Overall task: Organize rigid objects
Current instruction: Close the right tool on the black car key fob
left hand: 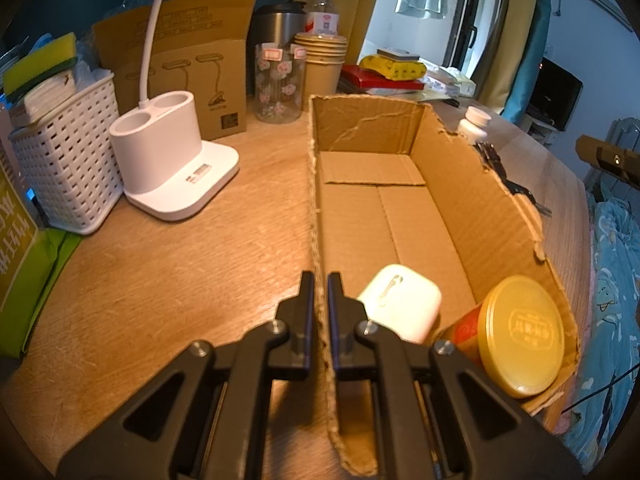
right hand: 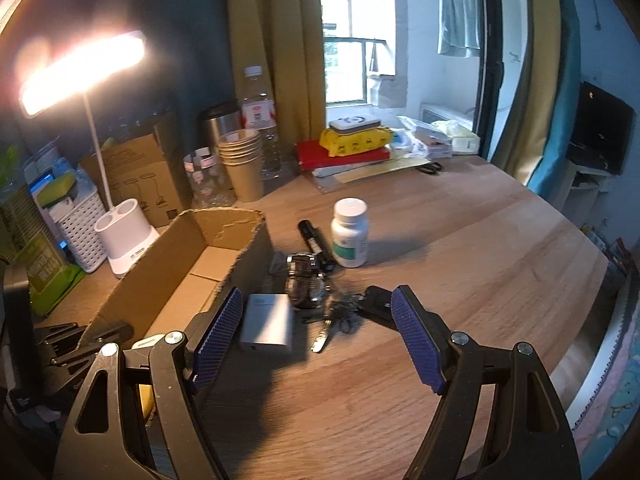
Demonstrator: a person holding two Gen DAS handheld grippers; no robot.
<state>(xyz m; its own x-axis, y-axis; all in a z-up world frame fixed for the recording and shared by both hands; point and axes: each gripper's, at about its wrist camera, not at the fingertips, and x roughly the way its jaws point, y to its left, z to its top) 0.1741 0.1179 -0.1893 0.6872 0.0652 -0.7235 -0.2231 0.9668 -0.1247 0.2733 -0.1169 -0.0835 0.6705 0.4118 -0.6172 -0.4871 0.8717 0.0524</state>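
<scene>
Left gripper clamped tight on the near-left wall of the cardboard box, one pad outside, one inside, pinching the torn edge. Box open on top, sitting on the wooden desk. Already inside at the near end: a white earbud case lying flat, and right beside it a round tin with a gold lid, tipped on its side against the right wall. Rest of the box floor bare.

Right gripper spread wide, nothing between the pads, hovering low over the loose stuff outside the box. Directly ahead of it: small silver power bank lying flat just beside the box's outer wall, a bunch of keys with a black fob near the right pad, a metal watch a bit further back. Behind that, a black flashlight lying on the desk and a white pill bottle standing upright, just beside it.

Off to the left of the box: white desk lamp switched on, white lattice basket stuffed with sponges and paper, brown carton behind the lamp. At the back edge, stack of paper cups, patterned glass jar, water bottle, steel tumbler, pile of books with a yellow pack on top.
</scene>
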